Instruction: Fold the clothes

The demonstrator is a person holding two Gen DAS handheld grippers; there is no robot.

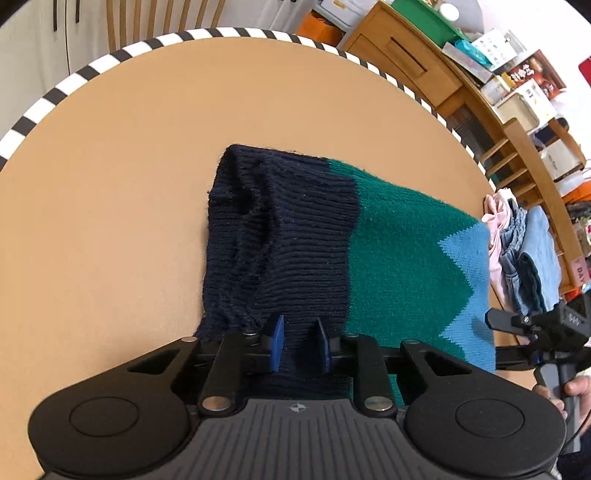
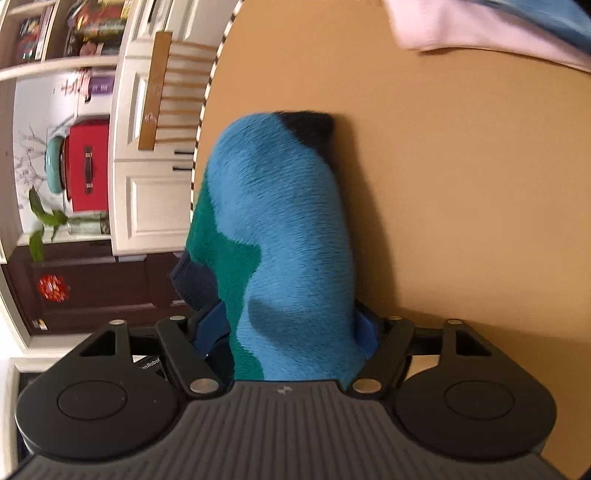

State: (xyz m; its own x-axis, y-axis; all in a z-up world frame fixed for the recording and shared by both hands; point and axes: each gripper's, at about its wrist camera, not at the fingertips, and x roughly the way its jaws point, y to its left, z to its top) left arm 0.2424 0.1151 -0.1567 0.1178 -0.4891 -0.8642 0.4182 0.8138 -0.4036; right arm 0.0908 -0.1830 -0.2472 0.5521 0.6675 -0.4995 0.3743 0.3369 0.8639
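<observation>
A knitted sweater [image 1: 343, 243] in navy, green and light blue lies partly lifted over the tan round table [image 1: 110, 184]. My left gripper [image 1: 299, 343] is shut on the sweater's navy ribbed edge, blue pads on either side of the fabric. My right gripper [image 2: 291, 328] is shut on the light-blue and green part of the sweater [image 2: 280, 229], which bulges up between the fingers and hides them. The right gripper also shows at the right edge of the left wrist view [image 1: 532, 332], held by a hand.
A pile of folded clothes, pink and denim blue [image 1: 521, 251], sits at the table's right edge; it also shows in the right wrist view [image 2: 480, 26]. The table has a black-and-white striped rim [image 1: 92, 70]. A wooden chair [image 2: 162, 92] and wooden shelves [image 1: 480, 92] stand beyond.
</observation>
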